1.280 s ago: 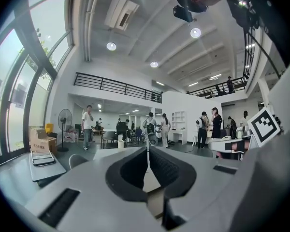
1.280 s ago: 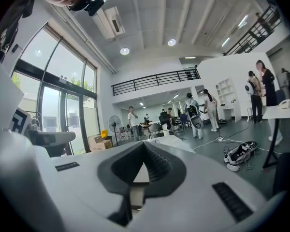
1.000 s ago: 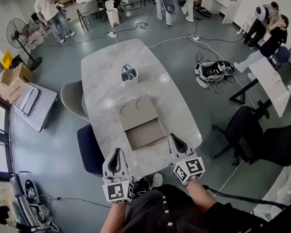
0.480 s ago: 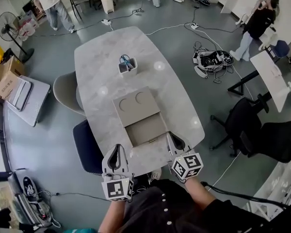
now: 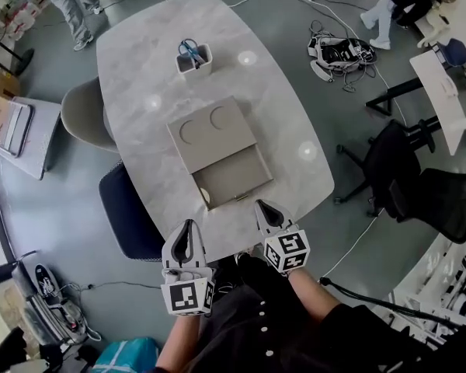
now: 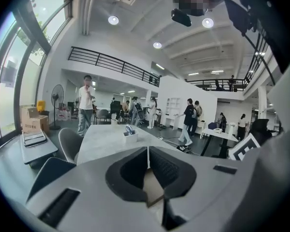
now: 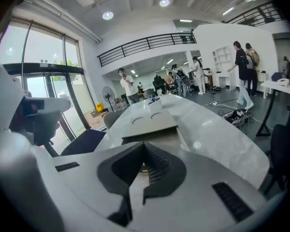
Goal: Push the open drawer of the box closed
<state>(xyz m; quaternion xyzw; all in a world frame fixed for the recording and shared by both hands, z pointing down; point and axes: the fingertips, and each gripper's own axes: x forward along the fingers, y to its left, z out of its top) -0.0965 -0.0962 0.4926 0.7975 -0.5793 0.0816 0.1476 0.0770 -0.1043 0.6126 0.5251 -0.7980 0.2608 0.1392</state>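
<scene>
A flat tan box (image 5: 212, 134) lies on the marble table (image 5: 132, 68). Its drawer (image 5: 231, 179) is pulled out toward me and shows empty. My right gripper (image 5: 261, 205) is shut, its tip just off the drawer's front right corner. My left gripper (image 5: 188, 225) is also shut and sits lower left, near the table's front edge and apart from the drawer. In the right gripper view the box (image 7: 147, 121) and drawer (image 7: 160, 136) lie straight ahead of the shut gripper (image 7: 144, 147). The left gripper (image 6: 148, 151) points along the table.
A white holder with scissors (image 5: 194, 57) stands beyond the box. A grey chair (image 5: 84, 115) and a dark blue chair (image 5: 128, 216) sit at the table's left side. Black office chairs (image 5: 396, 177) are on the right. People stand far off.
Both grippers have moved forward toward the table. The right one has come closer to the drawer's front. The drawer stays open.
</scene>
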